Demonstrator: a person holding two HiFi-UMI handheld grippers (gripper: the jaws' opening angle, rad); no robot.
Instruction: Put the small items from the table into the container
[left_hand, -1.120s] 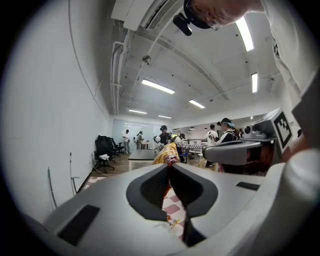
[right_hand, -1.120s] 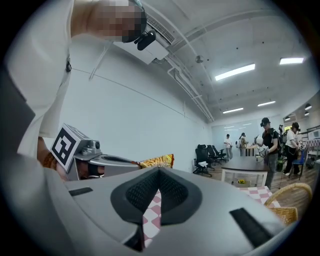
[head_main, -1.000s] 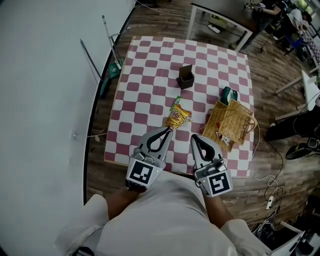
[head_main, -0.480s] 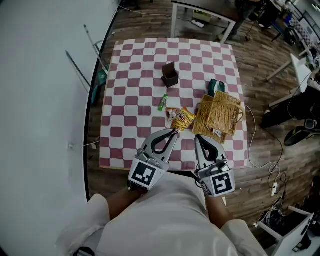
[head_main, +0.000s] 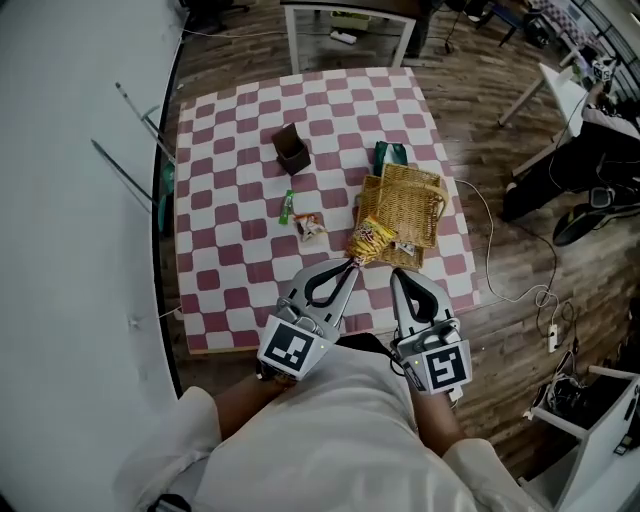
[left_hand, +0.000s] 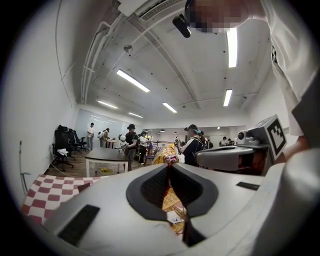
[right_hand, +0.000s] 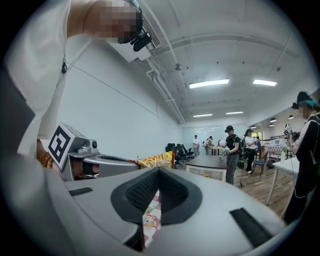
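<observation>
Moved since earlier: the snack bag (head_main: 368, 240), previously above mid-table, now hangs over the near-left corner of the wicker basket (head_main: 418, 195); both grippers travelled right with it.
Left gripper (head_main: 349, 263): jaws pinched almost together on the snack bag's end.
Right gripper (head_main: 394, 273): jaws closed on each other, nothing held.
Container: wicker basket lies against the right edge of the table (head_main: 215, 300).
Progress: judged mid-delivery; snack bag not yet released.
Remaining: green stick (head_main: 287, 207) and small packet (head_main: 311, 228) at mid-table; dark box (head_main: 291, 150) toward the far edge; green pouch (head_main: 392, 155) touching the basket's far side.
Writing: print on bag and packets too small to read; only square markers on the gripper cubes.
</observation>
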